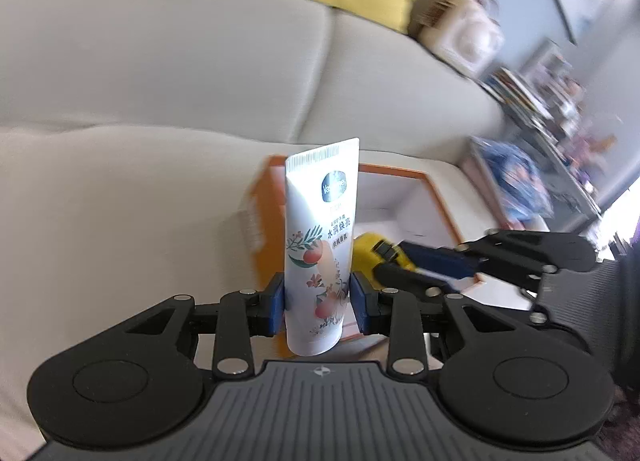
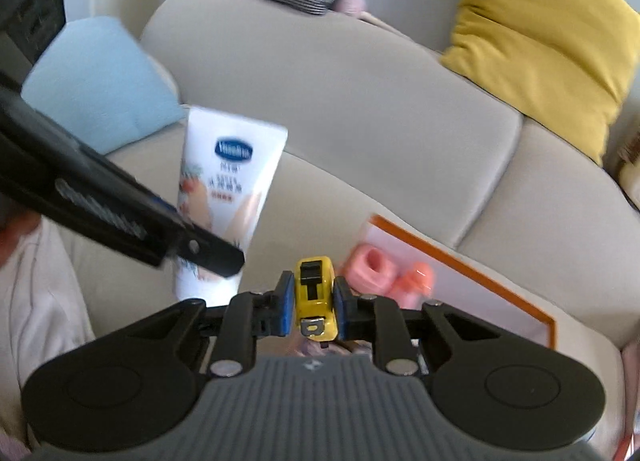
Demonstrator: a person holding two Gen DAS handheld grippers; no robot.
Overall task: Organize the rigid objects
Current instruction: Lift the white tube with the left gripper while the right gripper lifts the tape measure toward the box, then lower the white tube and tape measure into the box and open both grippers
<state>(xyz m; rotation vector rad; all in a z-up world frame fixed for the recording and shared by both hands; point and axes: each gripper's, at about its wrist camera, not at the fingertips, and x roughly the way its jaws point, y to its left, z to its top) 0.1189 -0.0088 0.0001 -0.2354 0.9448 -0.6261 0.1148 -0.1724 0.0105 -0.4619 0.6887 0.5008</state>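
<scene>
Left tool [image 1: 318, 303]: blue pads pinched on the lower body of a white lotion tube [image 1: 320, 245], which stood upright between them, crimped end up, blue oval logo near the top. In the right wrist view the same tube [image 2: 228, 189] appeared at about 10 o'clock of the right tool, partly crossed by the left tool's dark finger [image 2: 120, 217].

Right tool [image 2: 314, 307]: pads pressed against both sides of a small yellow toy car [image 2: 315, 297], held off the surface. In the left wrist view the car [image 1: 372, 257] sat at 3 o'clock of the tube, just beside it.

Tray [image 2: 480, 261]: white with an orange rim, resting on the sofa seat, at 2 o'clock of the right tool. It held two pink-orange items [image 2: 370, 267], blurred; possibly toy pieces.

Sofa [image 1: 160, 81]: beige, cushioned, behind and beneath both tools.

Cushions: one mustard yellow [image 2: 540, 33] at 1 o'clock on the sofa back; one pale blue [image 2: 100, 81] at 10 o'clock.
</scene>
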